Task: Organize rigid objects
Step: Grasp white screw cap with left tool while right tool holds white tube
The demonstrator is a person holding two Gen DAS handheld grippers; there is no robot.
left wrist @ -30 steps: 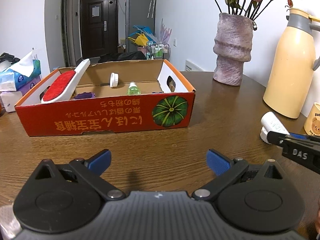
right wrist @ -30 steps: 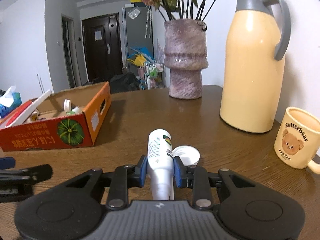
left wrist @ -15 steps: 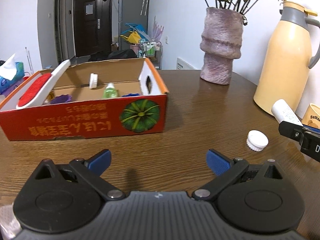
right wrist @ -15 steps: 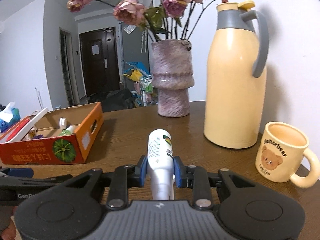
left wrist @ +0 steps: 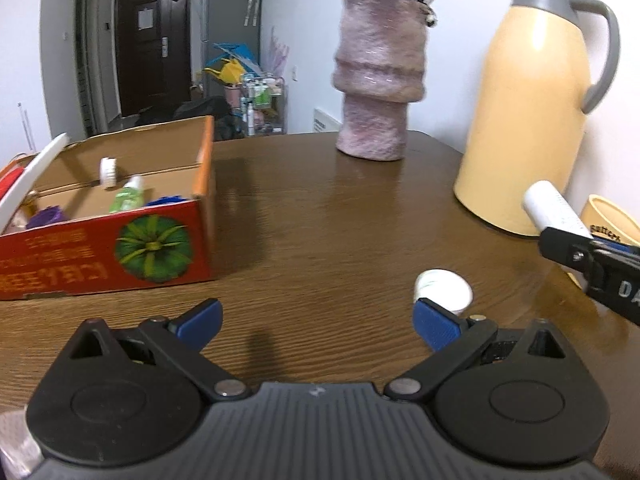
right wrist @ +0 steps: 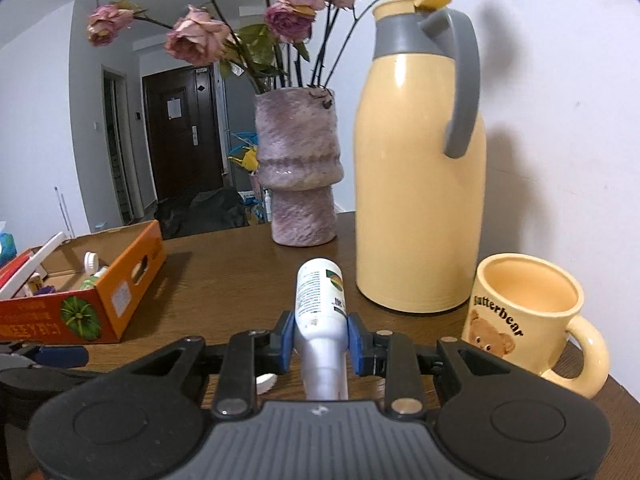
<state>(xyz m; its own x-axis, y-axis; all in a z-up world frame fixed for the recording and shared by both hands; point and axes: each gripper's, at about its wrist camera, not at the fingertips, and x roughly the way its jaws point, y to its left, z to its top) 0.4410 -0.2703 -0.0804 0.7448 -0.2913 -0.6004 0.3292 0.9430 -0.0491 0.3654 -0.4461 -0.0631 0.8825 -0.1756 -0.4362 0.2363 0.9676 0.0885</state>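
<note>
My right gripper is shut on a white bottle, held lifted above the wooden table with its base pointing away from me. In the left wrist view the same white bottle sticks out of the right gripper's black fingers at the far right. A white cap lies on the table just beyond my left gripper's right pad. My left gripper is open with nothing between its blue pads. The red cardboard box with a pumpkin picture sits at the left, holding a small green bottle and other items.
A pink-grey vase with dried roses, a tall cream thermos jug and a cream bear mug stand along the right of the table near the wall. The table edge lies past the vase.
Both grippers have shifted right along the table; the box has slid to the left in both views. The right gripper rose a little with the bottle, uncovering the white cap.
</note>
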